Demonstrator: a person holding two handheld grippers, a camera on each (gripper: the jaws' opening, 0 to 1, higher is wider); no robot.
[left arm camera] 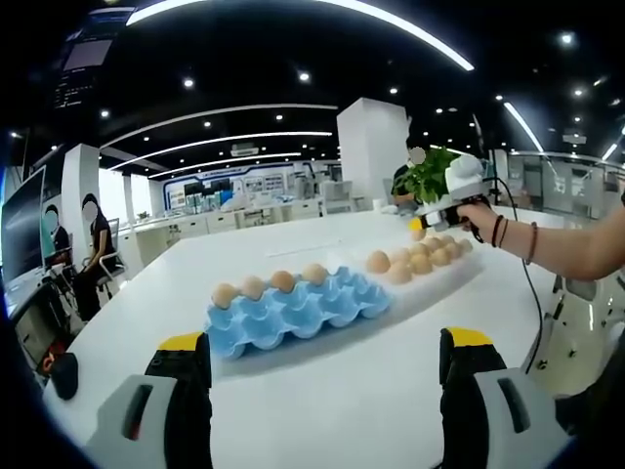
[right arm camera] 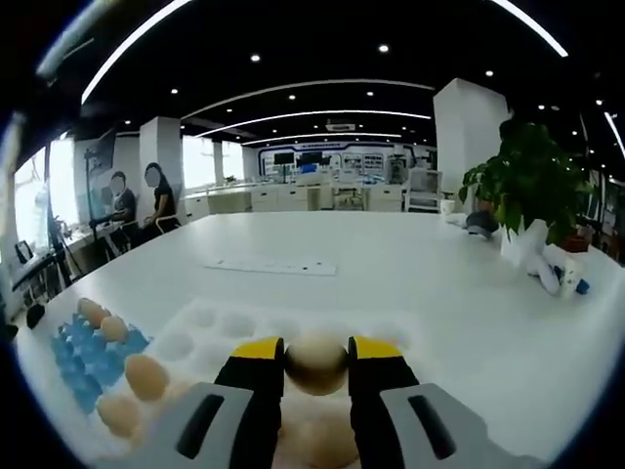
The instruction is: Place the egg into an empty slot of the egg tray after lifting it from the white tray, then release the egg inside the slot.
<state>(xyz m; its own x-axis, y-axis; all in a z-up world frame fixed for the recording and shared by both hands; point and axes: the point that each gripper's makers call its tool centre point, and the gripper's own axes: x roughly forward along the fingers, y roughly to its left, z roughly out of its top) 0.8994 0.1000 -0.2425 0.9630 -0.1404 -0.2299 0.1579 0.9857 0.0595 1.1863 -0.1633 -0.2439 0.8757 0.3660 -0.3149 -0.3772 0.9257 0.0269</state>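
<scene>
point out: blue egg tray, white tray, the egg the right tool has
blue egg tray (left arm camera: 298, 311), left gripper view, an empty middle cell
white tray (right arm camera: 210, 327), right gripper view, an empty slot
egg (right arm camera: 315, 363), right gripper view, its centre between the jaws

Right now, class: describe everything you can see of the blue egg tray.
The blue egg tray looks like moulded plastic, with rows of cupped slots. It lies flat on the white table, beside the white tray. Four eggs sit along its far row; the nearer slots look empty. Neither gripper touches it.
</scene>
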